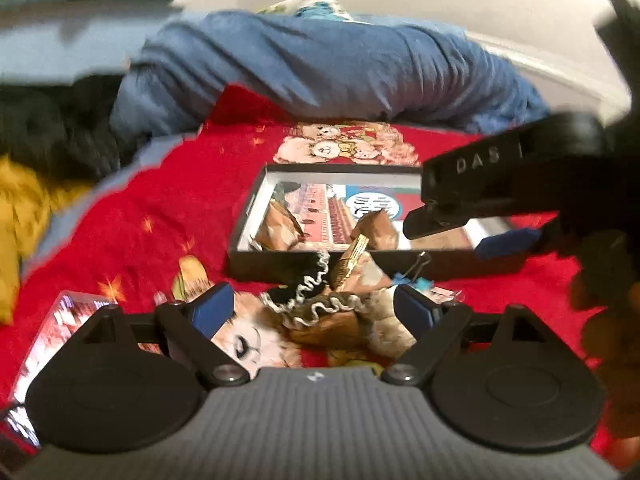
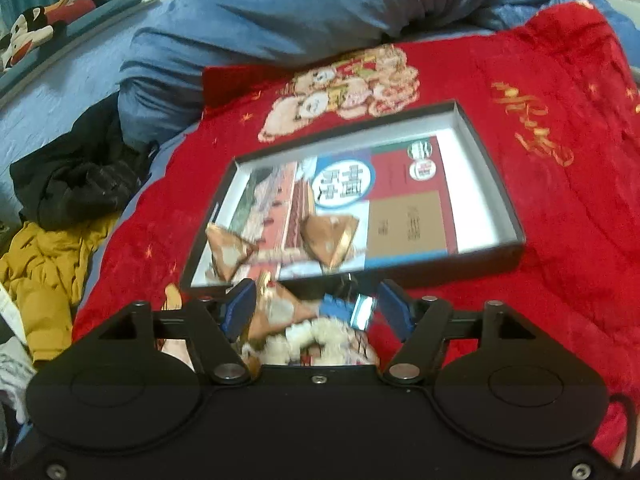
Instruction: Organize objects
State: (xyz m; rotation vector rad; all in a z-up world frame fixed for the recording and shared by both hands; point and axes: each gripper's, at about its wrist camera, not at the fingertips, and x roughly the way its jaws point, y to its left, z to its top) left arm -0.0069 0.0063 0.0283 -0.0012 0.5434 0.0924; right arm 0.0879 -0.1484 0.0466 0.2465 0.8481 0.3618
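A shallow black box (image 2: 496, 184) with a printed card inside lies on the red blanket (image 2: 540, 160); it also shows in the left wrist view (image 1: 248, 208). Two brown triangular packets (image 2: 332, 240) lie in it. In front of the box is a small pile: another brown packet (image 1: 352, 268), a black and white frilly hair tie (image 1: 316, 304), a binder clip (image 1: 420, 260) and a blue item (image 2: 334, 306). My left gripper (image 1: 314, 312) is open over the pile. My right gripper (image 2: 316, 308) is open over it too; its arm (image 1: 480, 188) crosses the left wrist view.
A rumpled blue duvet (image 2: 280, 20) lies behind the blanket. Black clothes (image 2: 80, 184) and a mustard garment (image 2: 44, 272) are heaped at the left. A shiny packet (image 1: 52, 332) lies at the near left.
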